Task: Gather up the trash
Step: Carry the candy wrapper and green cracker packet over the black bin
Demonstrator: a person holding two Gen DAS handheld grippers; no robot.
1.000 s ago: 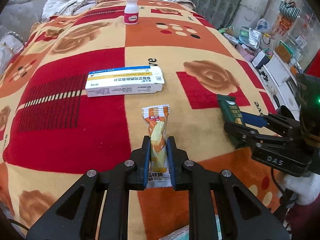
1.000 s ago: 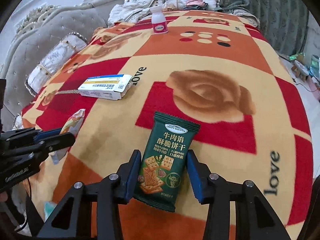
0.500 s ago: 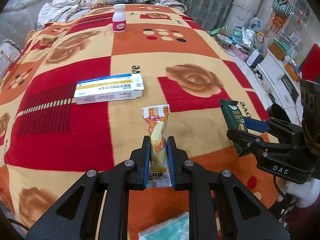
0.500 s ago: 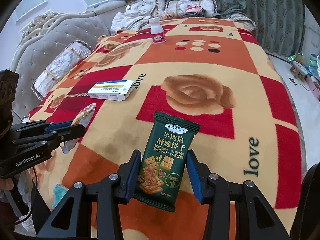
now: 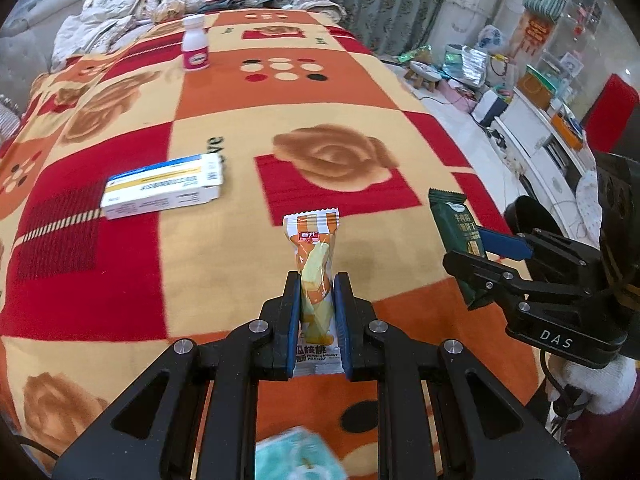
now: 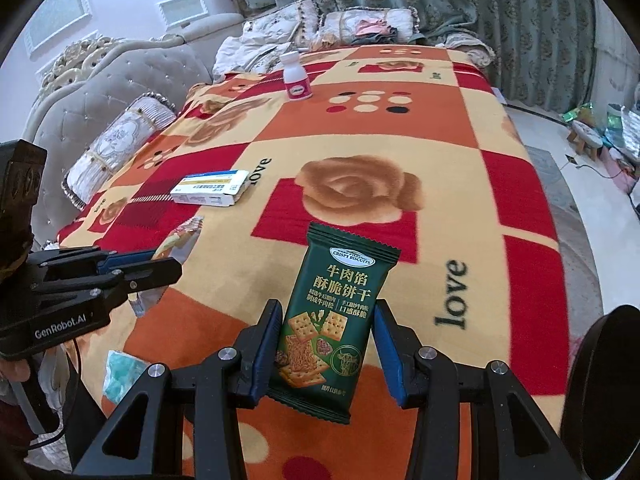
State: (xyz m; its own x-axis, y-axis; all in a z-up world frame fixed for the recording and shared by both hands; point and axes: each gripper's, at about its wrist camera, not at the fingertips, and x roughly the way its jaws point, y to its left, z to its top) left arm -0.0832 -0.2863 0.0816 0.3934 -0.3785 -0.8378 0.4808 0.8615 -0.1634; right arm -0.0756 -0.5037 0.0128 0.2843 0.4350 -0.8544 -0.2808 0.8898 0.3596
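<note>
Patchwork rose blanket (image 5: 224, 92), grey tufted sofa (image 6: 120, 76), green curtains (image 6: 500, 12), small wooden stool (image 5: 426, 74)

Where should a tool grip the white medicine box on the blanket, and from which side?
Grip the medicine box across its short width, near the middle of its length, coming down from above. It lies flat on the blanket, long and low, so the two long side walls are probably the easiest parallel faces to close on. One end flap looks open, so I'd keep off that end.

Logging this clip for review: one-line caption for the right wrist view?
Right gripper holds a green biscuit packet above the patterned blanket; left gripper carries an orange snack wrapper.
</note>
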